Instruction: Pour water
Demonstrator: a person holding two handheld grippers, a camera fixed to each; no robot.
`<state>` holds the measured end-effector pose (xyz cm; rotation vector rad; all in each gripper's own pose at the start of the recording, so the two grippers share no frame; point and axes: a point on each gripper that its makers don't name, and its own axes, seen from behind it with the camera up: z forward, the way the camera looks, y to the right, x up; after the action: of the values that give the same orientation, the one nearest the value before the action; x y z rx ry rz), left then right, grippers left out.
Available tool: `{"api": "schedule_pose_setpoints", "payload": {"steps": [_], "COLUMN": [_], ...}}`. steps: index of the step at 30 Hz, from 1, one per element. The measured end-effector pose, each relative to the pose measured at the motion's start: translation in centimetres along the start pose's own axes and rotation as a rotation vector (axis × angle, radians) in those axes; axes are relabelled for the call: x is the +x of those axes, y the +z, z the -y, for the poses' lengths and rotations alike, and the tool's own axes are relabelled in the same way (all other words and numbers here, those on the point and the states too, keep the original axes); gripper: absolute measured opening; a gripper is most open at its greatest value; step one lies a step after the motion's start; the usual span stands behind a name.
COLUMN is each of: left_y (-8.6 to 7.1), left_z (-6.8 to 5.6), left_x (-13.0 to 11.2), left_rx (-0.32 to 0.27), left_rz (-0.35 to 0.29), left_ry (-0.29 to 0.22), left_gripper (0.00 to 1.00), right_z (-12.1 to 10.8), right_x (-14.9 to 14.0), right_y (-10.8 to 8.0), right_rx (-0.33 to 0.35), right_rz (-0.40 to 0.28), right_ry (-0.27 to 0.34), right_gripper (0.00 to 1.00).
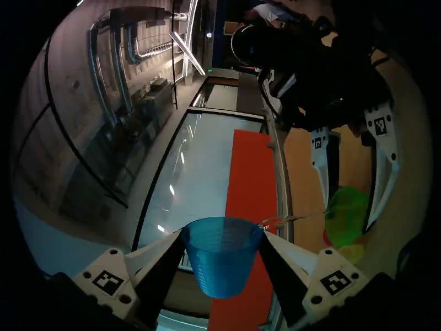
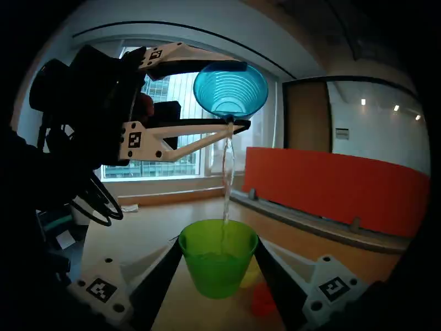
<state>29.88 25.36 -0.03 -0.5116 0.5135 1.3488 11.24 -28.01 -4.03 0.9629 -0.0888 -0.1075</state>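
My left gripper is shut on a ribbed blue cup, tipped on its side. In the right gripper view that blue cup hangs high with the left gripper around it, mouth facing down. A thin stream of water falls from its rim into a green cup. My right gripper is shut on the green cup and holds it upright. The left gripper view shows the green cup between the right gripper's white fingers, with the water stream running across to it.
A wooden table top lies below the cups, with a yellow and a red object beside the green cup. An orange partition runs behind. Large windows stand at the back. A person's dark sleeve is at left.
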Motion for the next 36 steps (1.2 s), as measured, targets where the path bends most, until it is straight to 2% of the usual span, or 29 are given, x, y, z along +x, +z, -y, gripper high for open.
{"api": "schedule_pose_setpoints", "payload": {"steps": [20,30,36], "left_y": [0.3,0.0,-0.1], "left_z": [-0.2,-0.1,-0.3], "left_x": [0.8,1.3,1.7], "left_rx": [-0.011,-0.009,-0.007], "left_rz": [-0.001,0.006,0.001], "left_ry": [0.107,0.182,0.203], "left_gripper": [0.88,0.88,0.88], "right_z": [-0.2,-0.3,-0.2], "right_x": [0.1,0.0,0.1], "right_y": [-0.2,-0.2,-0.2], "right_rx": [-0.007,-0.011,-0.012], "right_rz": [-0.007,-0.010,-0.011], "right_ry": [0.002,0.004,0.005], "right_gripper": [0.92,0.92,0.92]}}
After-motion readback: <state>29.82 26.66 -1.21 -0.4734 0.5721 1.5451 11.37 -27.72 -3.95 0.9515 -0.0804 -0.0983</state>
